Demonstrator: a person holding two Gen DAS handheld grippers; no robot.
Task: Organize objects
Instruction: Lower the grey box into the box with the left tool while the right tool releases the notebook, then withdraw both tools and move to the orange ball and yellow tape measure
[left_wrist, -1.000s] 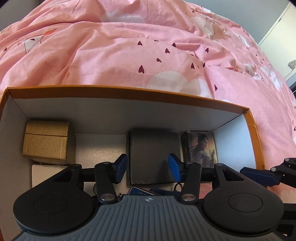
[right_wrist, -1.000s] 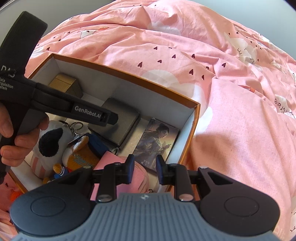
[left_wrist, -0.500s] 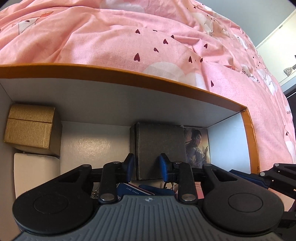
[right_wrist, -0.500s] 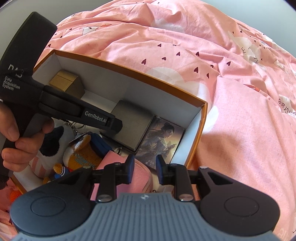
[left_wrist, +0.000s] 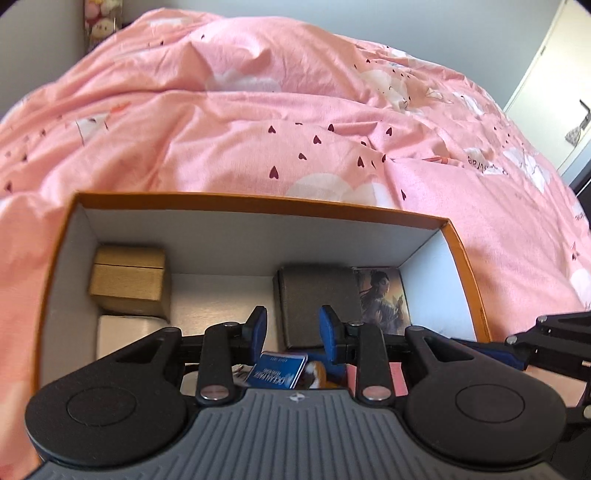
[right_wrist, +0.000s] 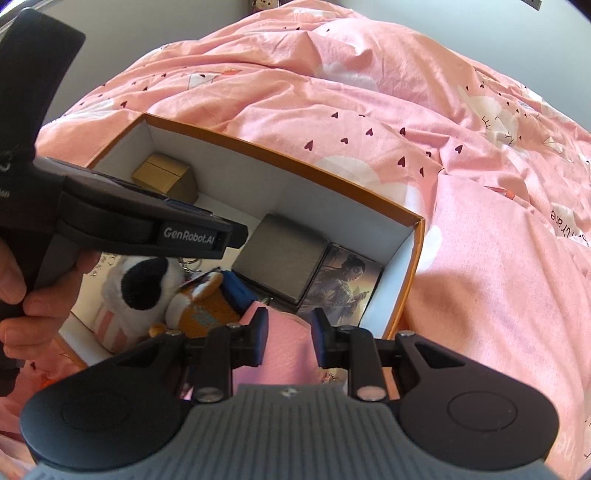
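Observation:
An orange-rimmed white box (left_wrist: 258, 205) (right_wrist: 295, 158) sits on a pink bed. Inside lie a gold box (left_wrist: 127, 282) (right_wrist: 162, 173), a dark grey box (left_wrist: 317, 302) (right_wrist: 284, 254), a picture card of a woman (left_wrist: 384, 295) (right_wrist: 343, 284), a white box (left_wrist: 122, 332), a blue card (left_wrist: 277, 374), a panda plush (right_wrist: 136, 288) and an orange plush (right_wrist: 199, 306). My left gripper (left_wrist: 293, 334) hovers above the box's near part, jaws apart and empty. My right gripper (right_wrist: 289, 336) is open and empty over a pink item (right_wrist: 284, 350) at the box's near right corner.
The pink heart-print duvet (left_wrist: 295, 129) (right_wrist: 480, 240) surrounds the box on all sides. A white door (left_wrist: 554, 92) stands at the far right. The left gripper's body (right_wrist: 140, 225) and the hand holding it cross the right wrist view.
The left gripper has pulled back and up from the box, and its jaws have opened wider. The right gripper has also drawn back slightly and its jaws have opened a little.

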